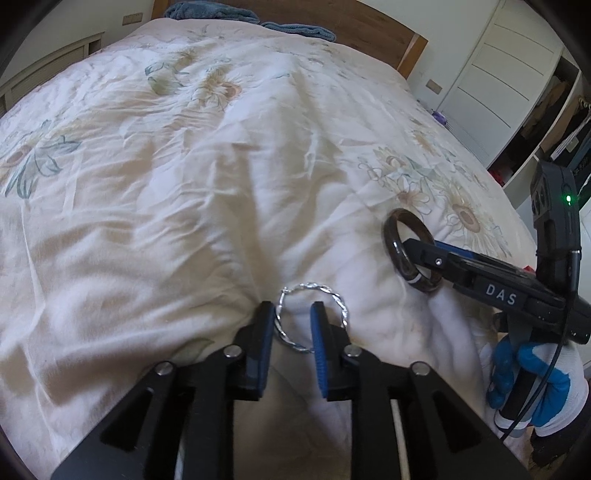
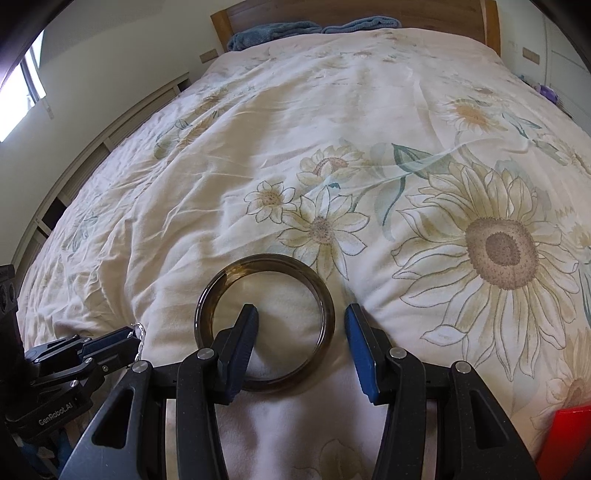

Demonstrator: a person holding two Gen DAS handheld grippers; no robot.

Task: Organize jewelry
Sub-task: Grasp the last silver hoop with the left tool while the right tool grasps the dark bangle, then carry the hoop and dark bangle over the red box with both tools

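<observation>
A twisted silver bracelet [image 1: 312, 319] lies on the white flowered quilt [image 1: 184, 184]. My left gripper [image 1: 293, 314] is open, with one side of the bracelet between its fingers. A dark brown bangle [image 2: 264, 325] lies flat on the quilt [image 2: 332, 129]. My right gripper [image 2: 301, 314] is open, its left finger inside the bangle and its right finger outside, straddling the bangle's right side. In the left wrist view the bangle [image 1: 397, 243] shows at the right gripper's [image 1: 415, 258] tips. The left gripper [image 2: 131, 341] and a bit of silver bracelet [image 2: 140, 334] show at lower left in the right wrist view.
Blue towels [image 2: 277, 31] lie by the wooden headboard [image 2: 332, 11]. A red object [image 2: 570, 435] sits at the lower right edge. White wardrobe doors [image 1: 498, 66] and open shelves stand right of the bed. A window [image 2: 22, 99] is on the left wall.
</observation>
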